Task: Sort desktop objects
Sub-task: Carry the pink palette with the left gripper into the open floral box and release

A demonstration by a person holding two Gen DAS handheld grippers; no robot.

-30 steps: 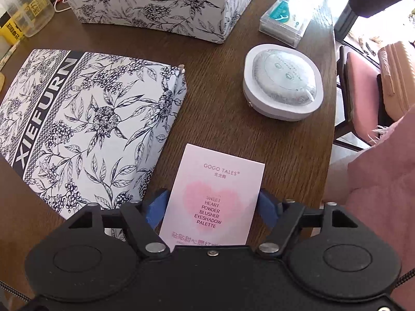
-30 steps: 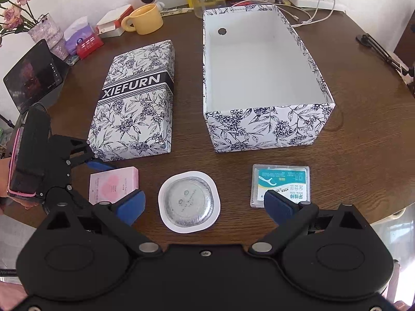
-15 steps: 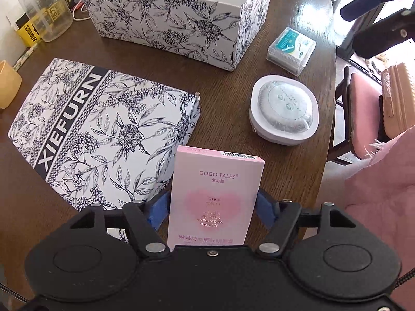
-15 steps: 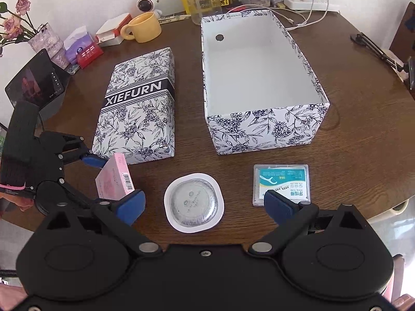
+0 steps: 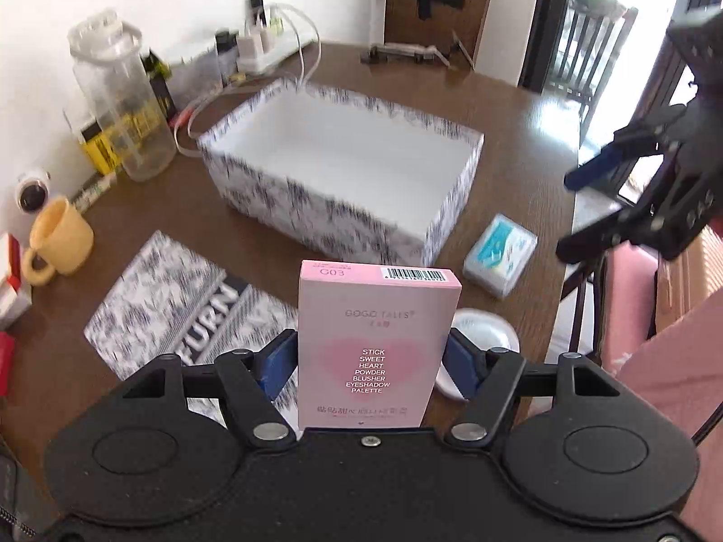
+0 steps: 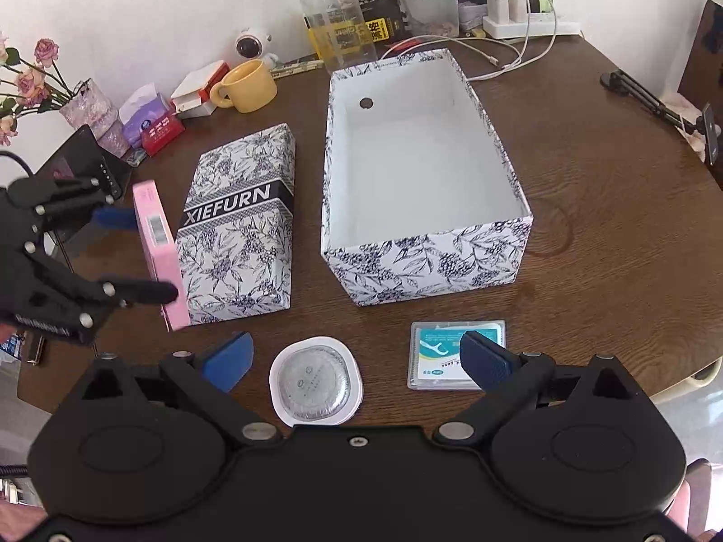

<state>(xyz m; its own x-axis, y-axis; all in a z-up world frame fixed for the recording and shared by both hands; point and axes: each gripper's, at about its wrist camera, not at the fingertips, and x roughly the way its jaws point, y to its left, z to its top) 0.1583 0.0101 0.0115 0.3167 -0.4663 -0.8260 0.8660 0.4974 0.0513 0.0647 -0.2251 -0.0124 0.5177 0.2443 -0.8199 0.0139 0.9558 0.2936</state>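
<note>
Left gripper (image 5: 369, 368) pinches pink palette box (image 5: 377, 343) upright above table (image 6: 610, 226), lower edge hidden. Right gripper (image 6: 357, 359) spread over round case (image 6: 315, 379). Open box (image 6: 424, 266) blurred in left view.

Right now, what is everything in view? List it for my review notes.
open box: 1, floral white and navy, table centre, nothing inside
lid: 1, floral, marked XIEFURN, left of box
palette box: 1, pink, off the table in left gripper
round case: 1, white, near edge
floss pick pack: 1, clear and teal, near edge
mug: 1, yellow, far left
clear jug: 1, by wall
table: 1, brown wood
left gripper: fingers clamping palette box
right gripper: fingers apart, nothing held
</note>
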